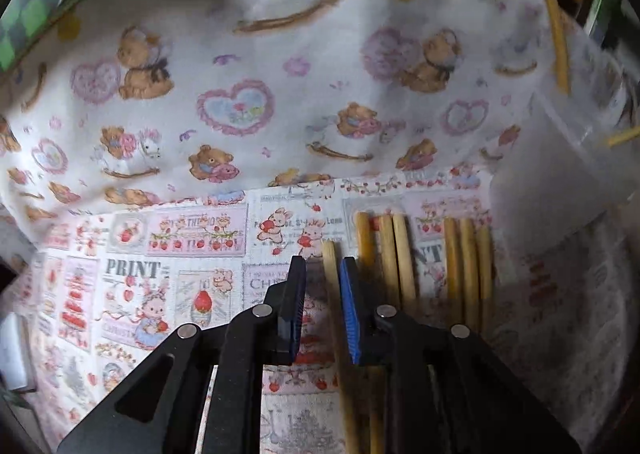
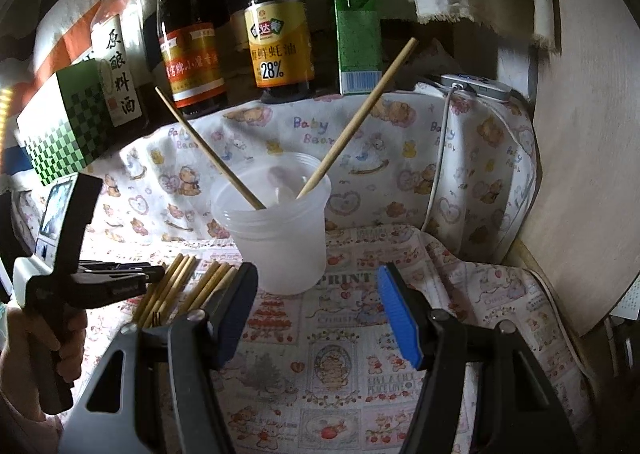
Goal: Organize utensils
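Several wooden chopsticks (image 1: 394, 254) lie side by side on the printed cloth (image 1: 160, 274). My left gripper (image 1: 323, 266) points down at them with its jaws narrow. One chopstick (image 1: 334, 306) runs between the jaws, against the blue right pad (image 1: 350, 306), with a gap to the black left finger (image 1: 294, 294). In the right wrist view the left gripper (image 2: 156, 274) hovers over the chopstick pile (image 2: 188, 282). A translucent plastic cup (image 2: 280, 230) stands upright with two chopsticks (image 2: 356, 113) leaning in it. My right gripper (image 2: 316, 274) stands open and empty just in front of the cup.
Sauce bottles (image 2: 276, 33), a green carton (image 2: 358, 41) and a green checkered box (image 2: 68, 125) line the back. A white device with a cable (image 2: 476, 87) sits at the back right beside a round wooden board (image 2: 592, 133). A hand (image 2: 68, 338) holds the left gripper.
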`<state>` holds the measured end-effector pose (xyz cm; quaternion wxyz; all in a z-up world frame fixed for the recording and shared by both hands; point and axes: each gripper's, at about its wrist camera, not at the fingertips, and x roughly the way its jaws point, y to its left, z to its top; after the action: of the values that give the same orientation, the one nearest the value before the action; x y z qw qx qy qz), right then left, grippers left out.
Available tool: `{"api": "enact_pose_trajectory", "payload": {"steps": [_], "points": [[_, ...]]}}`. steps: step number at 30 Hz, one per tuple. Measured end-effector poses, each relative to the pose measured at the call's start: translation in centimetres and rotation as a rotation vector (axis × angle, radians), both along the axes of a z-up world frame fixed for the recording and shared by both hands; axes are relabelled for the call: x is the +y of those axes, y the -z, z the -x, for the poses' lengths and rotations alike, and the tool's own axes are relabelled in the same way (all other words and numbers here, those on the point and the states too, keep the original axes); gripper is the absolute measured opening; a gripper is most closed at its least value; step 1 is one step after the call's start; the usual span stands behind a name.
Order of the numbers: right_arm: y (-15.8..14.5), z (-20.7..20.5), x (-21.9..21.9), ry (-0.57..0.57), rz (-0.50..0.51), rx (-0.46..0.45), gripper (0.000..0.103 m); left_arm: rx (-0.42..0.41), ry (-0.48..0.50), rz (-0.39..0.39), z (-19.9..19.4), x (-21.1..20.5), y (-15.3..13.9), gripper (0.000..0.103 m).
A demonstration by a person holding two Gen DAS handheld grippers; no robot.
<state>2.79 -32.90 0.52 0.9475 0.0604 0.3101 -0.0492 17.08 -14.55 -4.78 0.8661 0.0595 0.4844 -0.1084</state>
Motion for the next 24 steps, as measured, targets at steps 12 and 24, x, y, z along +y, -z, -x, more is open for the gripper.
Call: {"api": "enact_pose_trajectory", "payload": {"steps": [12,24], "points": [[0.2,0.0,-0.1,0.0,-0.017,0.007,0.06,-0.16,-0.002,0.157,4.3,-0.4,-11.5,0.006],[-1.9,-0.2,5.7,-0.248,-0.182,0.105,0.031,-0.557,-0.006,0.286,13.5,7.2,-23.8,0.006]]}}
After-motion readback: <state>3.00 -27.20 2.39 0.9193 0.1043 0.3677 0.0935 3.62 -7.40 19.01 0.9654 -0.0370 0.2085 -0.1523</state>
